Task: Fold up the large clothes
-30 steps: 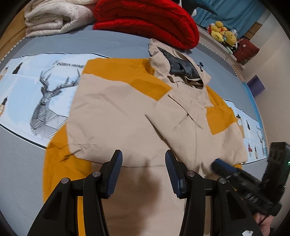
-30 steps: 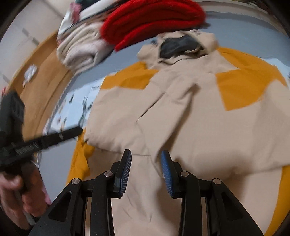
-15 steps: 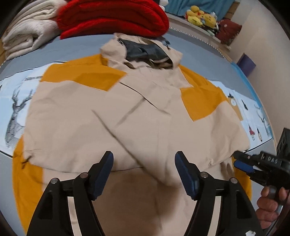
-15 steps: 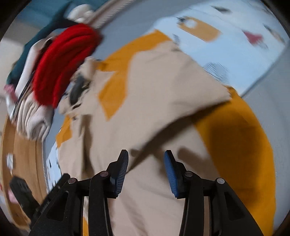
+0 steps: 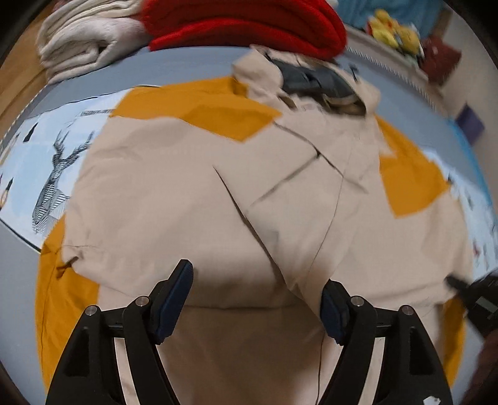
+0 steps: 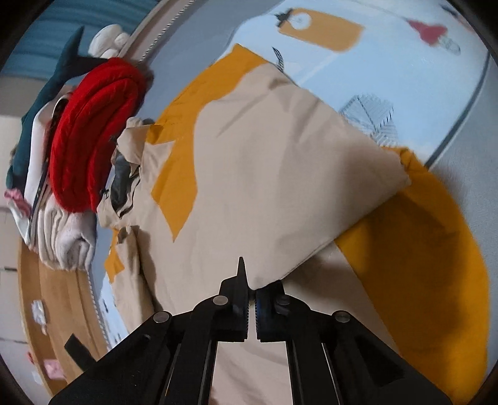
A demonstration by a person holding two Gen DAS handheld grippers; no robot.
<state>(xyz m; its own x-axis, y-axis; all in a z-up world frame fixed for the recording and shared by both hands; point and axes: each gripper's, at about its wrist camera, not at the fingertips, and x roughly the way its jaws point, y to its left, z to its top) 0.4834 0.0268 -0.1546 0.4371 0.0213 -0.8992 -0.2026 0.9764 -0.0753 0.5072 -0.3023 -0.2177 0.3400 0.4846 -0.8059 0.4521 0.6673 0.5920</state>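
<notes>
Right hand-held gripper (image 6: 252, 299) newly closed on one beige-orange jacket (image 6: 280, 187), left hand-held gripper (image 5: 255, 299) now wider, empty

A bed (image 5: 193, 67) with a grey cover carried everything. A pale blue sheet (image 5: 28, 162) printed with a deer lay across it. On the sheet and cover a beige and orange jacket (image 5: 174, 193) was spread flat, hood towards the far edge. Beyond the hood lay a folded red blanket (image 5: 249, 21), and beside that a folded cream blanket (image 5: 84, 46).
</notes>
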